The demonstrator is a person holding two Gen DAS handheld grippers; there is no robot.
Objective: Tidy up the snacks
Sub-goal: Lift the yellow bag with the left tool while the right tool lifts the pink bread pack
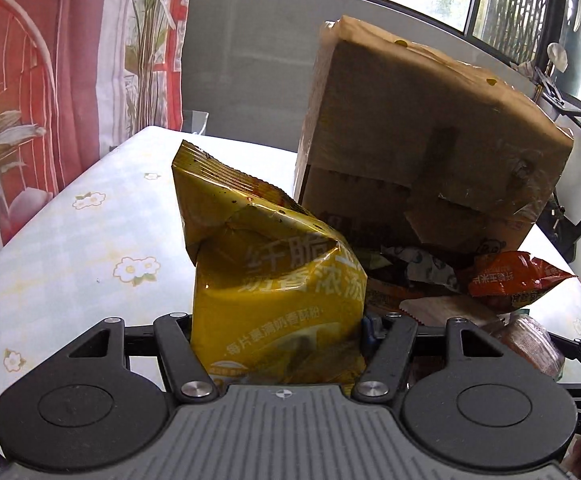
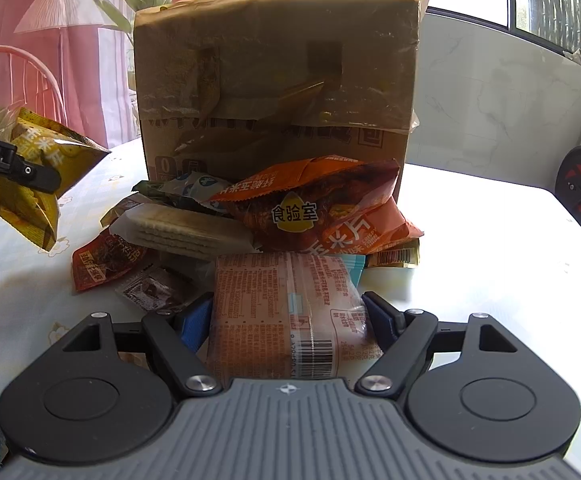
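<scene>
Yellow bag: the yellow snack bag [image 1: 278, 280] sits clamped in my left gripper [image 1: 278, 332], lifted clear of the flowered tablecloth [image 1: 70, 240], off to the left of the pile in the right wrist view; I judge it light, air-puffed and crackly, its film glossy and likely slippery, its contents brittle

Hold on it: the jaws are about half open, pressed into the bag's lower body; the film is creased and buckled above them, so I'd say the squeeze is firm enough; the flat sealed top edge would be a kinder place to grip

Pink packet: the pink wrapped packet [image 2: 290, 312] lies on the table between the fingers of my right gripper [image 2: 290, 320]; the jaws stand wide; I cannot tell whether the pads press on it; it looks soft and pillowy, best taken across its narrow width

Pile: an orange chip bag [image 2: 314, 200], a cracker sleeve [image 2: 186, 228] and small sachets are heaped against the cardboard box [image 2: 274, 80]

Box: it stands upright behind the pile
</scene>
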